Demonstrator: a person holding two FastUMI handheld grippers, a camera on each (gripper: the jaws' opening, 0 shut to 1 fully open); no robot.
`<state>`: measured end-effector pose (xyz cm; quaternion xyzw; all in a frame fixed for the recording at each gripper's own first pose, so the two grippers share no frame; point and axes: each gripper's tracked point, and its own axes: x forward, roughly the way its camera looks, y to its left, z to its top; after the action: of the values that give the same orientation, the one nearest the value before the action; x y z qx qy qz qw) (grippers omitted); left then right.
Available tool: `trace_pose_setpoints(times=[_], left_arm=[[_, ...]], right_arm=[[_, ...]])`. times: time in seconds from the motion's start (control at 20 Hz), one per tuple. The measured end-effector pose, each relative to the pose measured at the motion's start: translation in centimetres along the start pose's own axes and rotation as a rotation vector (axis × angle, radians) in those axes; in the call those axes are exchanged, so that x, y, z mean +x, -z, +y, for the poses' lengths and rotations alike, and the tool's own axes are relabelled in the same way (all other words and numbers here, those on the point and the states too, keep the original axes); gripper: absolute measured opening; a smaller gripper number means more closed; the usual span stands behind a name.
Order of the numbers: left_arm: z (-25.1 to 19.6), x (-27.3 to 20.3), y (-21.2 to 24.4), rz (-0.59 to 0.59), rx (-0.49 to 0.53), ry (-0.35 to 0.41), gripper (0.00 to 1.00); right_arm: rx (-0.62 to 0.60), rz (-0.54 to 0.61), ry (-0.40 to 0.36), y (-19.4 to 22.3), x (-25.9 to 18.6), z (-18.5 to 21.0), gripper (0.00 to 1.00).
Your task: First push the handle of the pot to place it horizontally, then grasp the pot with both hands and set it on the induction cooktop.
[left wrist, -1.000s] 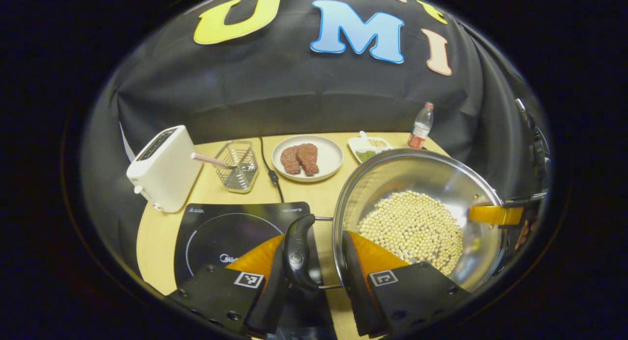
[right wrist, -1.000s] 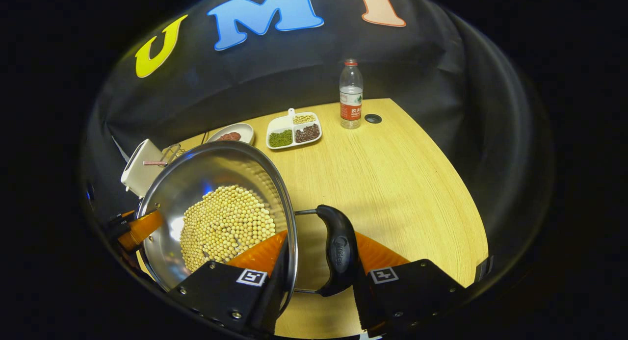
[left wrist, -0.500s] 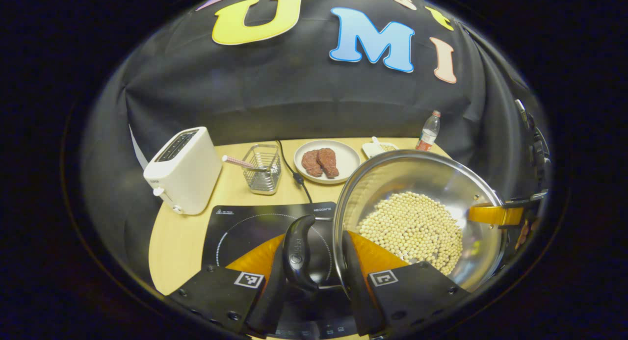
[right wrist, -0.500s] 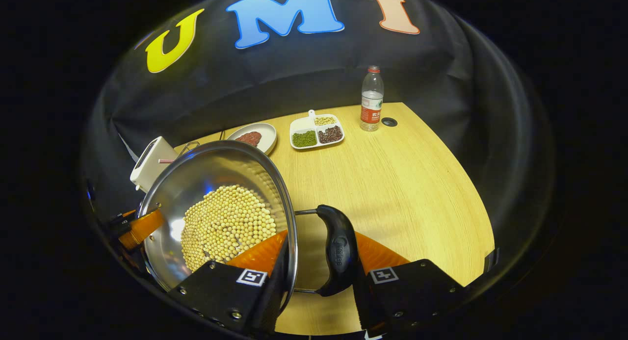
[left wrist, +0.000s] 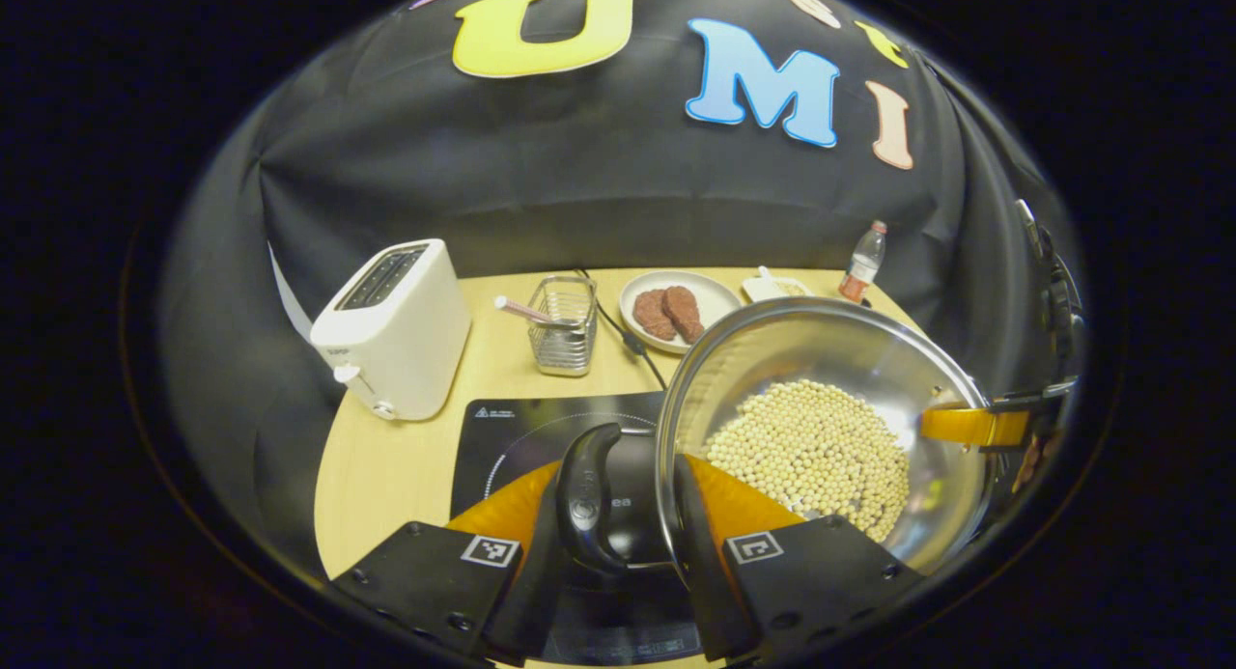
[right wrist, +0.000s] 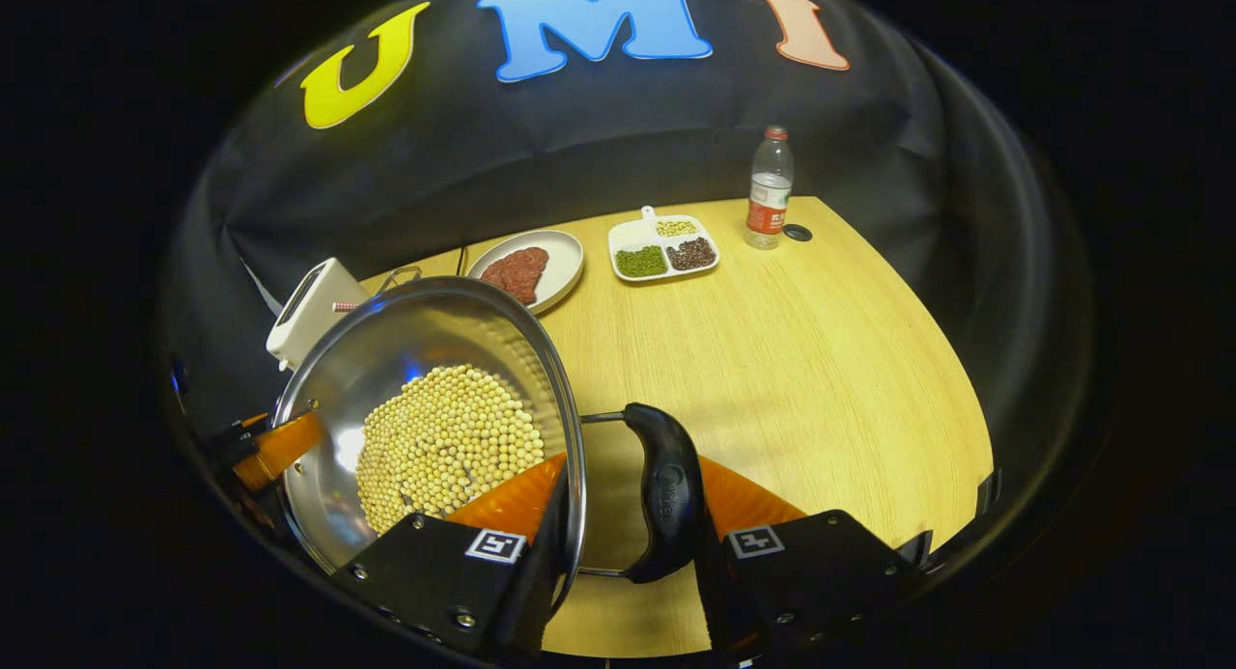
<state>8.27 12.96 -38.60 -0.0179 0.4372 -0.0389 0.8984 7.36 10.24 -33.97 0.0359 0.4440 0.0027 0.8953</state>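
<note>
Wooden desk (right wrist: 772,360) carries everything; above it the pot (left wrist: 821,437) of beans is in the air, each side handle pinched; the left claw (left wrist: 628,515) is closed on the left handle (left wrist: 589,495), the right claw (right wrist: 618,515) on the right handle (right wrist: 666,495); the induction cooktop (left wrist: 521,432) lies just left of the pot, under the left claw; the toaster (left wrist: 396,326) stands beyond the cooktop.

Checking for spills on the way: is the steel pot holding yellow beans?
Yes, the right gripper view shows the round steel pot with pale yellow beans heaped across its bottom.

Toaster (left wrist: 396,326), wire basket (left wrist: 565,323), plate (left wrist: 710,297) (meat), bottle (right wrist: 768,188)
</note>
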Motion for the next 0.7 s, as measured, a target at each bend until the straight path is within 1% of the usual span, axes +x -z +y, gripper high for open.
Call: trace_pose_setpoints(times=[0.05,0.1,0.2,0.25,0.3,0.65,0.7], left_arm=[[0.7,-0.1,0.2,0.002,-0.003,-0.005,0.60],[1.3,-0.1,0.2,0.003,-0.006,-0.009,0.64],[2.5,0.1,0.4,0.009,-0.012,-0.019,0.64],[3.1,0.2,0.5,0.011,-0.014,-0.024,0.67],[3.8,0.3,0.6,0.012,-0.017,-0.029,0.60],[7.8,1.3,1.6,0.023,-0.033,-0.051,0.60],[8.4,1.5,1.7,0.026,-0.035,-0.054,0.64]], right_arm=[[-0.004,0.001,-0.004,0.0,0.3,0.5,0.62],[-0.006,0.006,-0.008,0.0,0.5,1.1,0.61],[-0.011,0.015,-0.016,0.1,1.0,2.2,0.62],[-0.015,0.019,-0.020,0.1,1.4,2.8,0.62],[-0.018,0.022,-0.025,0.2,1.6,3.3,0.61],[-0.035,0.053,-0.045,0.9,3.6,6.9,0.62],[-0.035,0.058,-0.047,1.1,3.7,7.3,0.61]])
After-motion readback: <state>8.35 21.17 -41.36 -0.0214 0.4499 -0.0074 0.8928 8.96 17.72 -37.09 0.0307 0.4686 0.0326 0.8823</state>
